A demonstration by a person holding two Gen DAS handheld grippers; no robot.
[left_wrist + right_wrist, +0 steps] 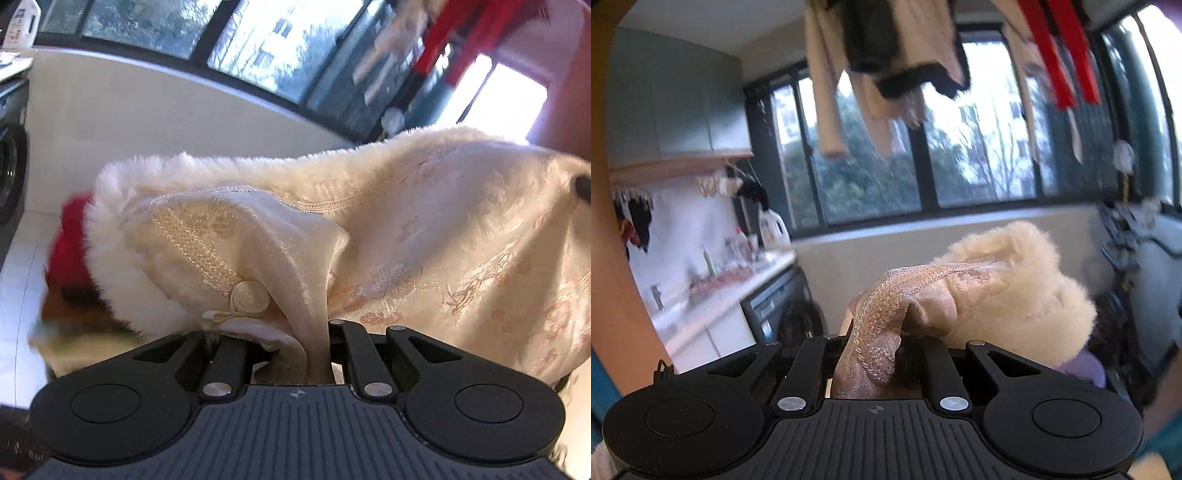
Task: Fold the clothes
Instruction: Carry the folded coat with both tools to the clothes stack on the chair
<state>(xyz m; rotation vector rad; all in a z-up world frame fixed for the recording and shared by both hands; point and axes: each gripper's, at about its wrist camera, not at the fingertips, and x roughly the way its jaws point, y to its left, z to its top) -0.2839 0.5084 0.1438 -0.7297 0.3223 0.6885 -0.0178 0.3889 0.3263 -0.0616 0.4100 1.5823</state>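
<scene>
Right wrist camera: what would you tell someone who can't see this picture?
The right gripper is shut on a cream brocade garment with fluffy fur trim. Behind it are big windows, hanging laundry and a washing machine.

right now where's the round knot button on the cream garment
In the left wrist view the round knot button sits low and left of centre on the cream garment, just above the left gripper, beside the white fur trim.

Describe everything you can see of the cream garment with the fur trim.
The cream garment looks like satin brocade with faint pink embroidery, fluffy white fur trim, a beaded braid band and a knotted fabric button. It hangs bunched, lifted in the air. The left tongs pinch a fold near the button; the right tongs grip a braided edge.
</scene>
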